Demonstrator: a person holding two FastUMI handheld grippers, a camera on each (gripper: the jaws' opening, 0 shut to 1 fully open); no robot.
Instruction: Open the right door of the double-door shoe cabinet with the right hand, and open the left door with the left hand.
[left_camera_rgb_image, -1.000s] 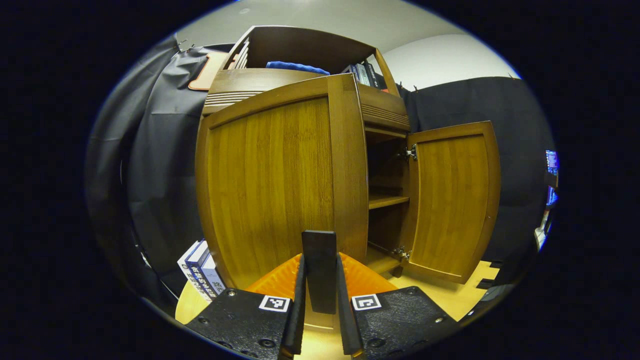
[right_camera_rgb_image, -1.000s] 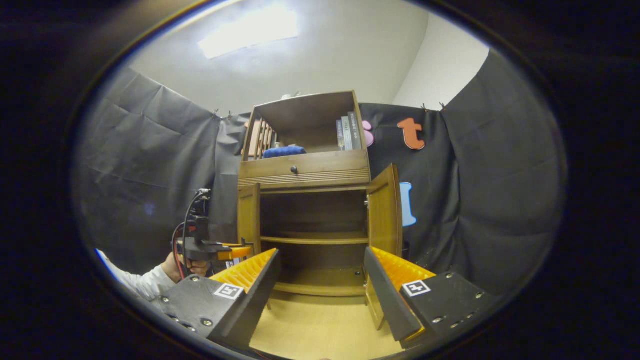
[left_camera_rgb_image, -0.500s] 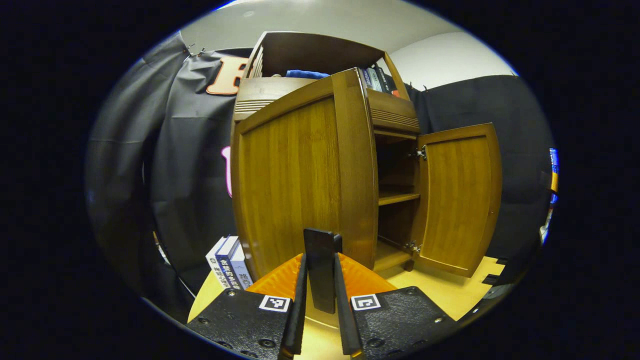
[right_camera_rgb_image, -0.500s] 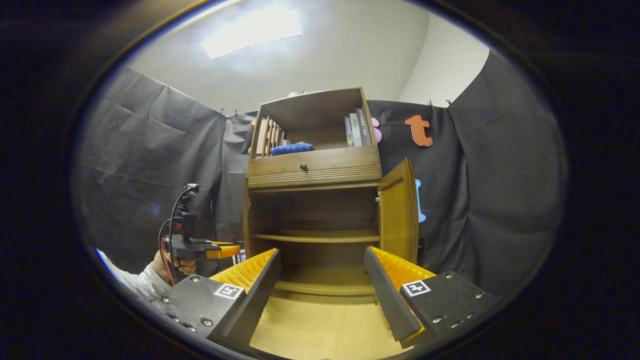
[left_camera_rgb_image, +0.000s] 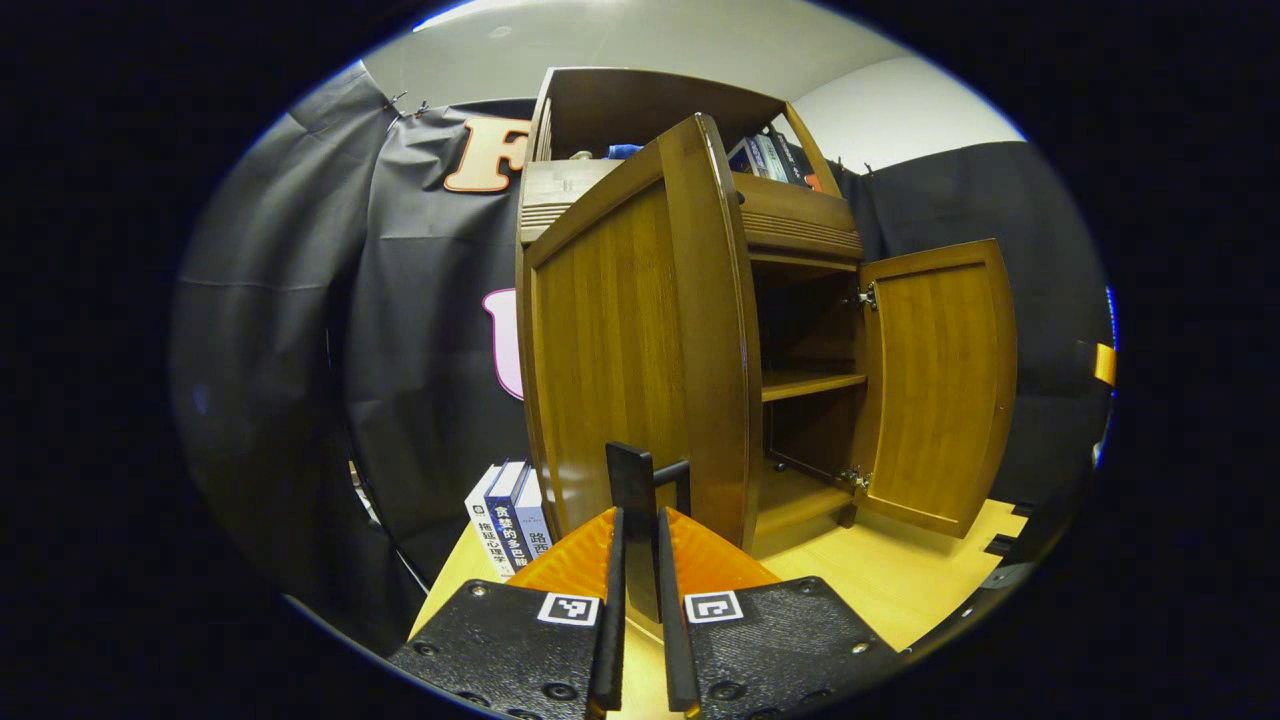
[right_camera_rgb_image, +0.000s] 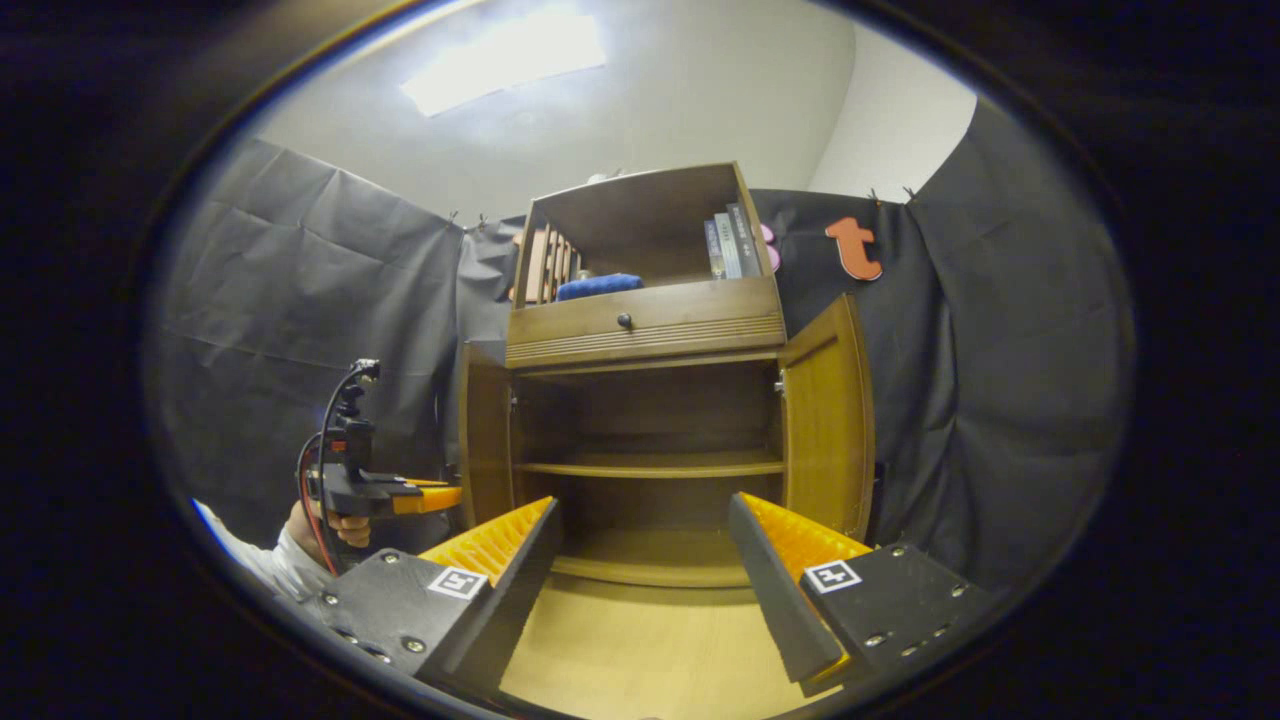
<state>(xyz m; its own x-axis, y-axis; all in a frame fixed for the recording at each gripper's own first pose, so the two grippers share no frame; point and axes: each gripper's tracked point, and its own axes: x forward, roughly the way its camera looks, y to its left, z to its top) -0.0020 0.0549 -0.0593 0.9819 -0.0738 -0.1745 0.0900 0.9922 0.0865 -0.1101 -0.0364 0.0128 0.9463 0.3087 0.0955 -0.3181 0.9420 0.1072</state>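
in the left gripper view, the left gripper (left_camera_rgb_image: 636, 560) is clamping the dark handle (left_camera_rgb_image: 633, 480) of the left door (left_camera_rgb_image: 640, 350), which is rising just ahead of the jaws; a slanted pull is risking a slip. in the right gripper view, the right gripper (right_camera_rgb_image: 640, 550) is hanging with jaws apart, the right door (right_camera_rgb_image: 825, 415) standing open beyond its right finger.

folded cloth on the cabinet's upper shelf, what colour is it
Blue folded cloth; clearest in the right gripper view.
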